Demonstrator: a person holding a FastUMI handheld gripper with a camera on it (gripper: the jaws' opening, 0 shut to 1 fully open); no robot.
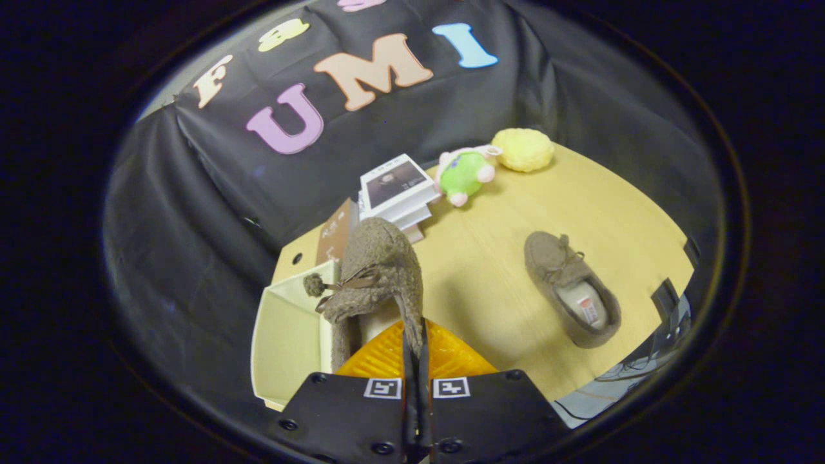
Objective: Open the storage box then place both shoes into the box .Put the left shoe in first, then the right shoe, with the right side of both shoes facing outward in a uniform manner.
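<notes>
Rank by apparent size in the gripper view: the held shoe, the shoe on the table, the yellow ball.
1. Held shoe, pinched in the hand-held gripper; nearness enlarges it.
2. Shoe on the table.
3. Yellow ball, farthest away.

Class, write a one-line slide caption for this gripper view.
Gripper shut on a brown shoe held above the open storage box; the other shoe lies on the table.

My gripper (416, 351) carries two flat black plates at its near end, each studded with round screws along the edges. A small square black-and-white marker sits on each plate, either side of my two close-set fingers.
</notes>
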